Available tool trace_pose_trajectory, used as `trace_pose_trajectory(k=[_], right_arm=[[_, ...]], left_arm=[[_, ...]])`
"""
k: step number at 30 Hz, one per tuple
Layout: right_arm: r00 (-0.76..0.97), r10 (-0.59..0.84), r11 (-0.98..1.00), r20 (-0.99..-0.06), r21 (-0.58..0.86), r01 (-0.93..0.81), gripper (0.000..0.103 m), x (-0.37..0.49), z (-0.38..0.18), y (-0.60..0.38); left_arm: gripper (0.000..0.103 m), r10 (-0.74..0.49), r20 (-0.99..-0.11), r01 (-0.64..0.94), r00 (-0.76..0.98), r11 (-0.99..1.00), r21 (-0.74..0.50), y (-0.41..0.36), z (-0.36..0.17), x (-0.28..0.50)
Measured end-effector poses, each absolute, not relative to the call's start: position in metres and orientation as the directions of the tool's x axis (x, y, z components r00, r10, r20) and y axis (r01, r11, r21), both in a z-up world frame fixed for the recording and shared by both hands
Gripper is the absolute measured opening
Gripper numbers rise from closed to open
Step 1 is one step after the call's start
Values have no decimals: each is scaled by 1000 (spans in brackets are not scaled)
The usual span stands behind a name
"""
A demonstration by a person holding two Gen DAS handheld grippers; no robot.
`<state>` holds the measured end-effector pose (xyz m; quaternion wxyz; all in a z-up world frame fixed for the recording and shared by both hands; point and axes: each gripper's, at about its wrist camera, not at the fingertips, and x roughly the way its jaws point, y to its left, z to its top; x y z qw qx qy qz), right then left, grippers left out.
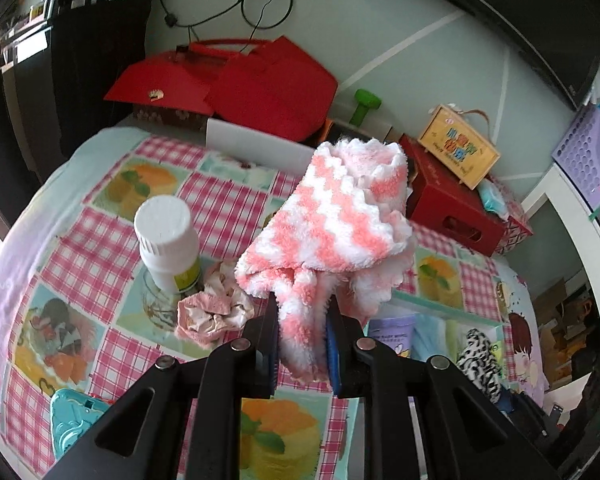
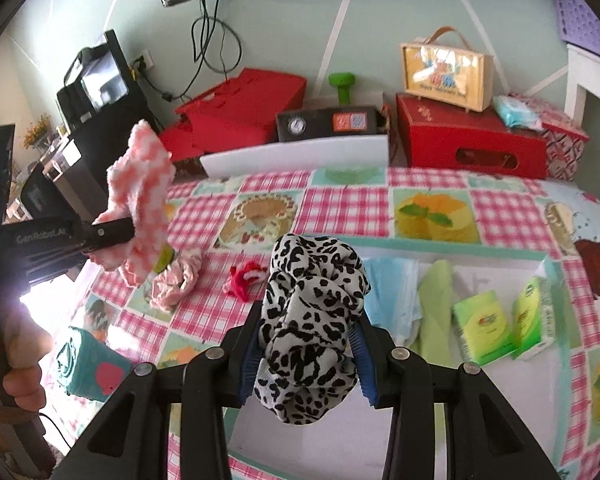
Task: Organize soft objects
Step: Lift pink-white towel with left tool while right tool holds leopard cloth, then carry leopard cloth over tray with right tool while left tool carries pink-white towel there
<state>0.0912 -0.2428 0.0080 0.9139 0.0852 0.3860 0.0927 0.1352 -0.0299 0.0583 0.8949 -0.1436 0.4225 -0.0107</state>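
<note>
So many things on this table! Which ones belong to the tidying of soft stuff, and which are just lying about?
Part of the job:
pink-and-white fluffy cloth, in the left tongs
leopard-print scrunchie, in the right tongs
pink scrunchie
red scrunchie

Lying about:
white bottle
red box
green dumbbell
tissue packs

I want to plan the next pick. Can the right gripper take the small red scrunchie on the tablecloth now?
Probably not yet: the right gripper is shut on the leopard scrunchie. The path to the red scrunchie looks free.
</note>
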Motion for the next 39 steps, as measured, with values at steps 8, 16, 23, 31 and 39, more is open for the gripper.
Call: trace_pose_trajectory(k=[8,16,23,31,39], right_arm=[[742,119,979,-660,203,24,43,76,31,-289],[763,8,963,-646,212,169,43,54,43,-343],[751,-37,944,-659,224,242,43,40,42,-369],[741,-65,934,-668,220,280,43,27,40,-381],[704,-49,934,-709,216,283,43,28,27,-381]], left_arm=[[19,-173,-742,-40,648,965,-259,-50,65,133],[19,-228,-757,60,612,968,-244,-90,59,134],[19,-277,-787,156,551,961,-230,-130,43,128],[19,-299,-816,218,495,951,-217,-162,26,120],[19,-298,-844,231,447,949,-213,-174,7,115]])
